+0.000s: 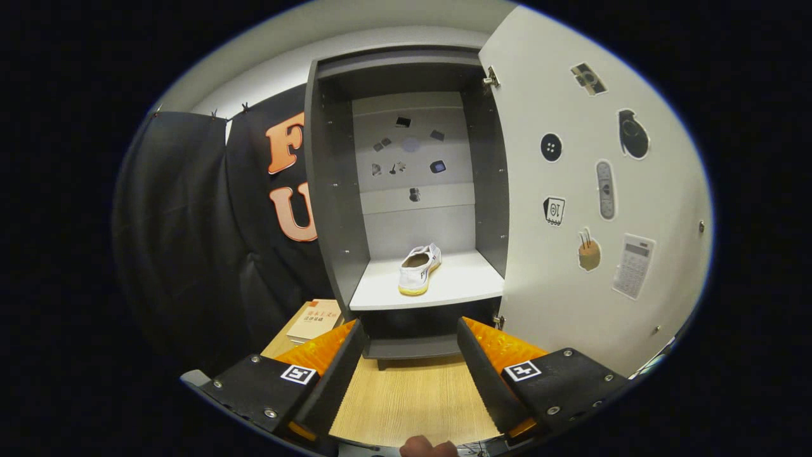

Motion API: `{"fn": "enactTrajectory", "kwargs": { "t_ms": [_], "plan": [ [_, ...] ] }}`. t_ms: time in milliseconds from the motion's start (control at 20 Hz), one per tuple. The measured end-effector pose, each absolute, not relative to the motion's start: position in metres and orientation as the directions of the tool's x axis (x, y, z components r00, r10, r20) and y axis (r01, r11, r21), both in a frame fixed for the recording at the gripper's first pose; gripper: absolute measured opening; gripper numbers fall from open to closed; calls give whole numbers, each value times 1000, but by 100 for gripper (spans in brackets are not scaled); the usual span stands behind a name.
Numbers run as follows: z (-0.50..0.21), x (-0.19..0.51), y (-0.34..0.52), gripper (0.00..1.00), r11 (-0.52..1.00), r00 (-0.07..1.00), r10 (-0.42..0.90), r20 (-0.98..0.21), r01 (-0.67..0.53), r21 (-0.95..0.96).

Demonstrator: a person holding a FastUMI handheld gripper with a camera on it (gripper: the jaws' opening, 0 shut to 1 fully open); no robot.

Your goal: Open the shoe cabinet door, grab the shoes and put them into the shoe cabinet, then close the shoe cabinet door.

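Note:
The shoe cabinet (330, 209) stands ahead with its door (602, 190) swung wide open to the right. A white shoe (419, 268) with a yellowish sole rests on the cabinet's white shelf (466, 282), heel toward me. My gripper (411, 336) is open, its fingers spread apart with nothing between them. It hovers over the wooden table (412, 400), short of the cabinet's base and below the shelf.
The open door carries several stickers, and more stickers dot the cabinet's back panel (412, 152). A book (315, 319) lies on the table left of the cabinet. Black cloth hangs along the left. A fingertip (428, 447) shows behind the fingers.

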State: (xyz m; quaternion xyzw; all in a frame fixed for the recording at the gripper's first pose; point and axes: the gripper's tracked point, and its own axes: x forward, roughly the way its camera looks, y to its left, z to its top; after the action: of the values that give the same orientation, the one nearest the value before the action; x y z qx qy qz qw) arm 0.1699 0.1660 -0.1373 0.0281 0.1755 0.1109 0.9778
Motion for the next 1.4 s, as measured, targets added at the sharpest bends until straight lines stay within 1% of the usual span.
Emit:
{"fn": "enactTrajectory", "kwargs": {
  "t_ms": [100, 300, 500, 700, 850, 1150, 1400],
  "plan": [
    [-129, 152, 154, 92, 966, 907, 257, -335, -234, 107],
    [-113, 118, 120, 92, 953, 906, 303, -296, -286, 100],
    [-93, 85, 84, 92, 930, 897, 365, -251, -339, 140],
    [-81, 62, 43, 92, 925, 899, 378, -220, -357, 132],
    [-74, 57, 7, 92, 937, 918, 344, -200, -322, 133],
    [-92, 87, -53, 92, 964, 947, 253, -197, -230, 131],
    [-90, 111, -90, 92, 972, 962, 208, -177, -184, 145]
  ]
}}
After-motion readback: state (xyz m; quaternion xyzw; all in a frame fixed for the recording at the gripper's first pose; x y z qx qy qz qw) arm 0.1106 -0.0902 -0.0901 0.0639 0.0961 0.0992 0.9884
